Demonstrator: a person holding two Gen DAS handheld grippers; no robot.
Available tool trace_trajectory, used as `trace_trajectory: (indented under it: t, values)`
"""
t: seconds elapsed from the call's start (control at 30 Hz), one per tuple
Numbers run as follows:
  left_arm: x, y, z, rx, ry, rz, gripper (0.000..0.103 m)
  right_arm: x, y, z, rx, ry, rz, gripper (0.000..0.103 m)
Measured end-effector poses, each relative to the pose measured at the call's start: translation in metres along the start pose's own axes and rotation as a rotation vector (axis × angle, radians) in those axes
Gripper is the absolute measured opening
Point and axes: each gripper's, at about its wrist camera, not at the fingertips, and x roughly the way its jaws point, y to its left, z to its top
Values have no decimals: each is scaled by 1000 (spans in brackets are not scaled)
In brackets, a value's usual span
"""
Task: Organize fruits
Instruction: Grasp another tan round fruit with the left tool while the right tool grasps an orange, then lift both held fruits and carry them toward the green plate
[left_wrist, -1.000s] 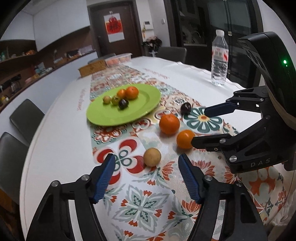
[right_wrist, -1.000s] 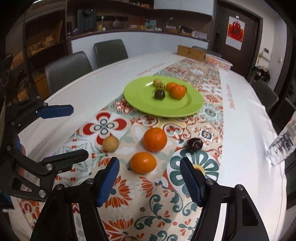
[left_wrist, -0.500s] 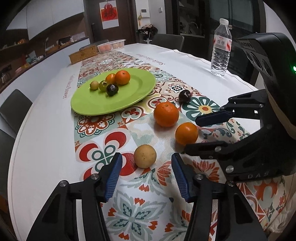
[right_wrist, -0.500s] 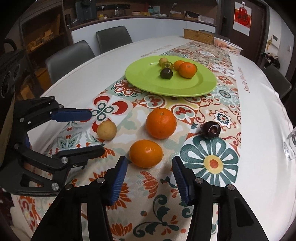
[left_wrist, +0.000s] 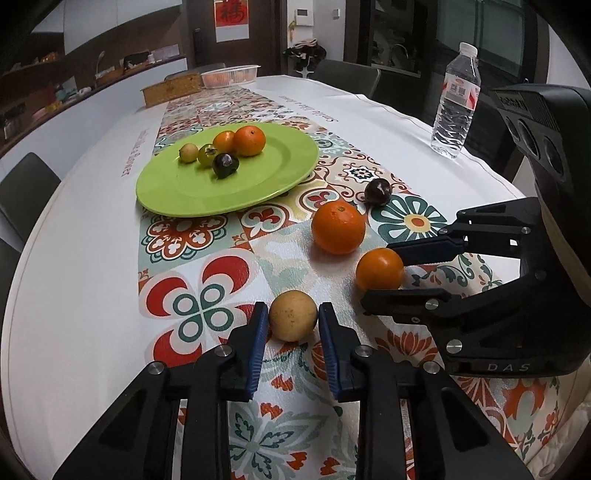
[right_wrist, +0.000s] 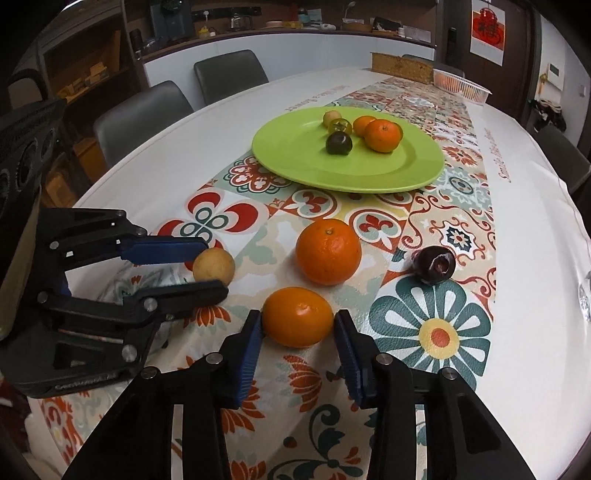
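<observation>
Left wrist view: left hand-held gripper (left_wrist: 293, 328) has its blue pads touching both sides of a round tan fruit (left_wrist: 293, 319), which sits on the patterned runner on the counter (left_wrist: 85, 258), nearer the camera than the green plate (left_wrist: 207, 192); plate carries five small fruits: two orange, two greenish, one dark; large orange (left_wrist: 338, 227) right of the plate, dark fruit (left_wrist: 378, 191) behind it.

Right wrist view: right hand-held gripper (right_wrist: 298, 334) brackets a smooth small orange (right_wrist: 297, 317); pads at its sides, contact cannot be confirmed, so grip state unclear; fruit on the counter, nearer the camera than the plate (right_wrist: 295, 162); large orange (right_wrist: 328, 251) between them.
</observation>
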Motion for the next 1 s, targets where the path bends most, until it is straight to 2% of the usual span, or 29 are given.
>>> trace_trajectory:
  t: [0.43, 1.0]
  values:
    - [-24, -7, 3, -38, -57, 24, 28, -20, -3, 0, 16, -51, -8, 41]
    - [-68, -17, 13, -108, -156, 69, 28, -75, -2, 6, 7, -189, -33, 41]
